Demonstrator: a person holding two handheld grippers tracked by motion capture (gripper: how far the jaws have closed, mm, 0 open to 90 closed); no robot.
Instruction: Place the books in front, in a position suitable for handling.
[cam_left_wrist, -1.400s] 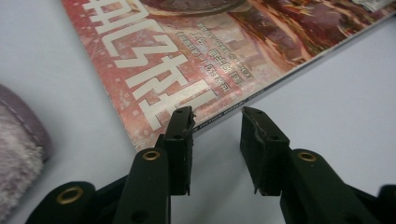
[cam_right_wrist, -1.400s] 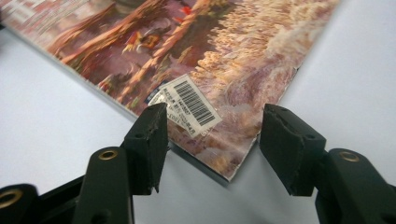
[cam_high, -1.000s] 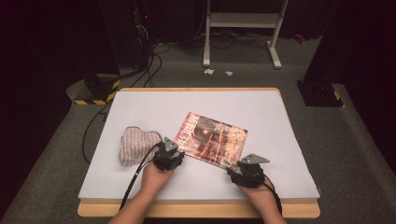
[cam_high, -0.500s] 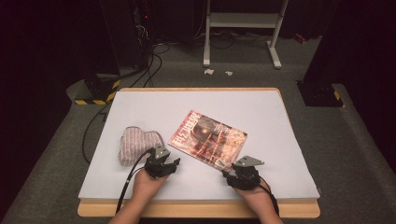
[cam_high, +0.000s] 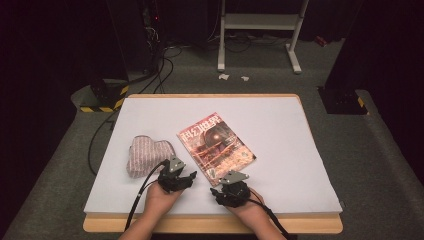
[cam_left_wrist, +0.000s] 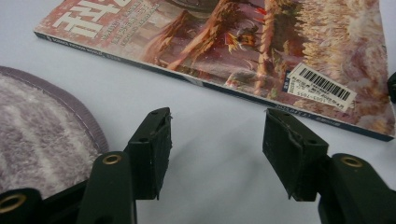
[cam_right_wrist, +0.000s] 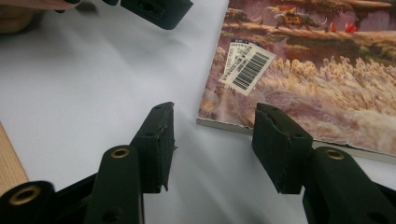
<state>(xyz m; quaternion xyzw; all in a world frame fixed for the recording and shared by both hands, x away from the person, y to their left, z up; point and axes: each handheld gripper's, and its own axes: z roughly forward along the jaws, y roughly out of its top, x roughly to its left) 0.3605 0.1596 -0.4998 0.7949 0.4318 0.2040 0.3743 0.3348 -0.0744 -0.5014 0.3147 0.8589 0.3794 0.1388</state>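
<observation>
A magazine with a reddish cover lies flat and askew on the white table top. Its near corner points between my two grippers. The left gripper sits just left of that corner, apart from the magazine's spine. Its jaws have just been opening and nothing is between them. The right gripper is below the corner, open and empty. The magazine's barcode corner lies just ahead of its right jaw. A striped cloth lies left of the left gripper.
The cloth's stitched rim reaches close to the left jaw. The table's wooden front edge runs just behind both hands. A black cable trails from the left gripper over that edge. A metal stand is on the floor beyond the table.
The magazine has turned clockwise, so its near corner now points toward me. The right gripper has slid left along the near side. The left gripper has drawn back a little from the magazine.
</observation>
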